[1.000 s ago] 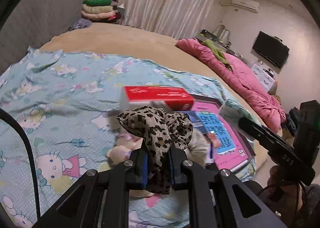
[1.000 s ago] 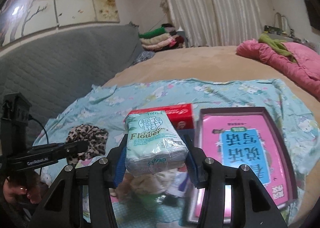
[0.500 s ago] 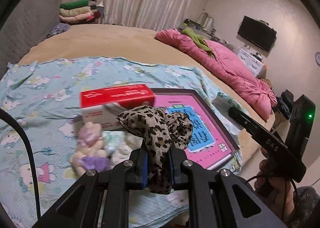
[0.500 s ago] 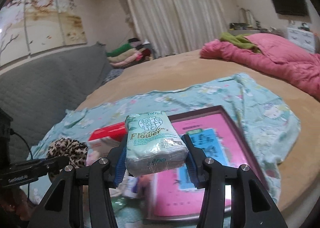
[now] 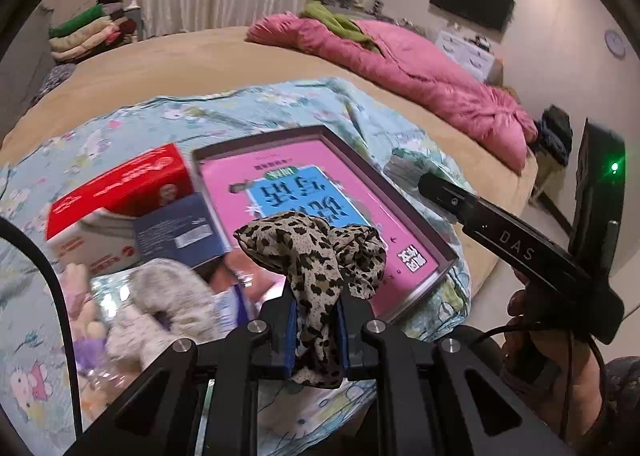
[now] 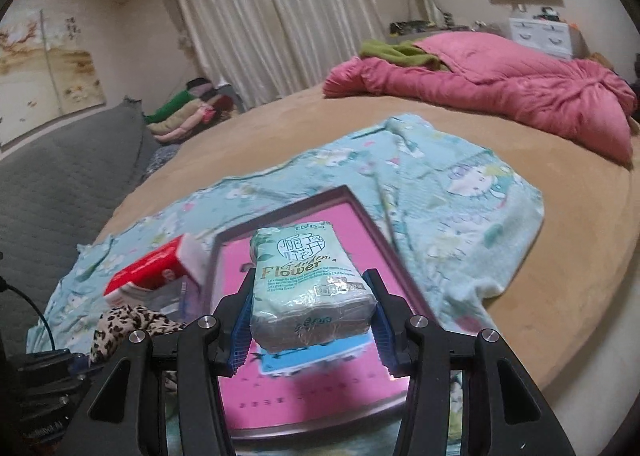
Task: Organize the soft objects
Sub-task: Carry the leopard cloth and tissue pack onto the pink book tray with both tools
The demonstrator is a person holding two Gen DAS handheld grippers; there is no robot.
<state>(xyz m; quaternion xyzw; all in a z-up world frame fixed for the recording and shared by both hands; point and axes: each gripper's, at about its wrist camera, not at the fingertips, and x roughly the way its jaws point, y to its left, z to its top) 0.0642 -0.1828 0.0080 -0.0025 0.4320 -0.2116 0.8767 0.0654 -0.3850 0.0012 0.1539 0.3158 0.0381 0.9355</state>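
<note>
Both loads carried from the clutter to over the tray: left gripper clenches scrunchie, right gripper grasps tissue pack; drop-off looks next

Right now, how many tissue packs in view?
2. Green tissue pack held in the right gripper above the pink tray; red tissue pack lying left of the tray. Clutter may hide others.

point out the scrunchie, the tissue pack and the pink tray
scrunchie [image 5: 316, 256]: left wrist view, bunched leopard fabric above the pads
tissue pack [image 6: 308, 276]: right wrist view, printed top face
pink tray [image 5: 404, 212]: left wrist view, right rim
</note>
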